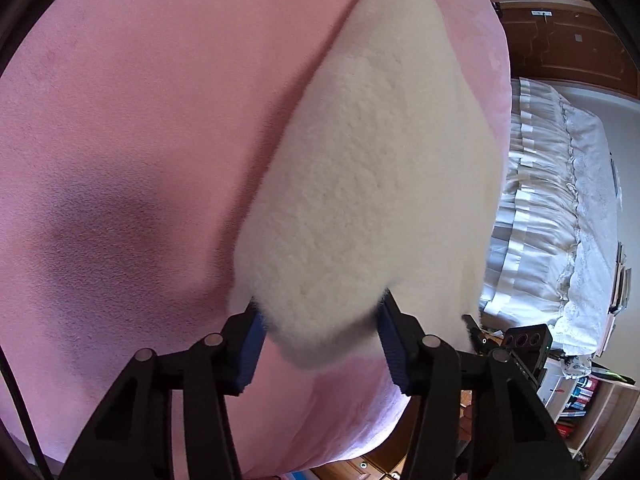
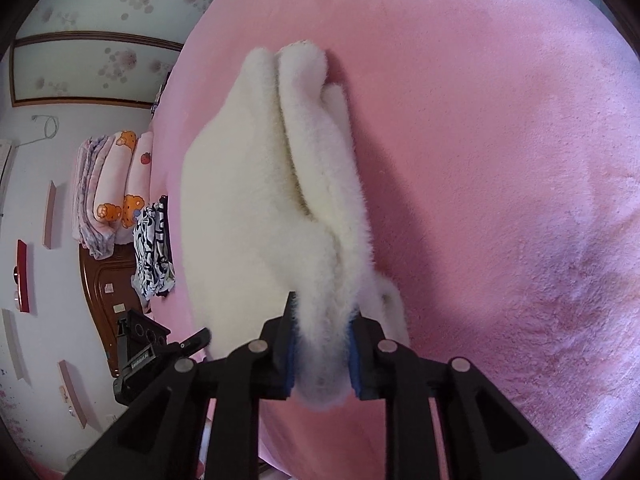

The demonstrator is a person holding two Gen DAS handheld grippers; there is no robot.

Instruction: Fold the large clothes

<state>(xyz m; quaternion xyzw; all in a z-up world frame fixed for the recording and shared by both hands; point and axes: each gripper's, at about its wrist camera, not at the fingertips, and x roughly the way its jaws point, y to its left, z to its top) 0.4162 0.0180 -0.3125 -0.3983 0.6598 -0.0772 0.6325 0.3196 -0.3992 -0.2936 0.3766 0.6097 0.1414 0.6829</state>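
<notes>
**A:** ok so where's the garment rn?

**B:** It's a fluffy cream fleece garment (image 1: 360,184) lying on a bed covered with a pink plush blanket (image 1: 120,120). Both grippers have a piece of it. In the left wrist view the left gripper (image 1: 320,344) has its blue-padded fingers (image 1: 250,354) set fairly wide, w/ a rounded end of the fleece bulging between them — the pads touch the fabric on both sides, so it's grasping the garment imo.

**A:** and the right one?

**B:** The right gripper (image 2: 322,360) is clamped much narrower, with its fingers (image 2: 290,360) pinching a bunched ridge of the same fleece garment (image 2: 280,200). From that side you can see the fleece is doubled up, several thick layers stacked w/ fold edges running away from the camera. Can't tell if the held edges are lifted off the blanket or just resting on it tbh.

**A:** anything else around?

**B:** Bit of bg stuff. The right view shows a stack of folded blankets (image 2: 112,188) w/ cartoon bear prints, plus a black-and-white patterned cloth (image 2: 154,248) just beside it at the bed's edge, and a dark wood headboard (image 2: 108,292) below them. The left view shows a white ruffled bed skirt (image 1: 552,208) past the pink blanket — and the other gripper's camera mount (image 1: 524,340) peeking in near the fleece.
</notes>
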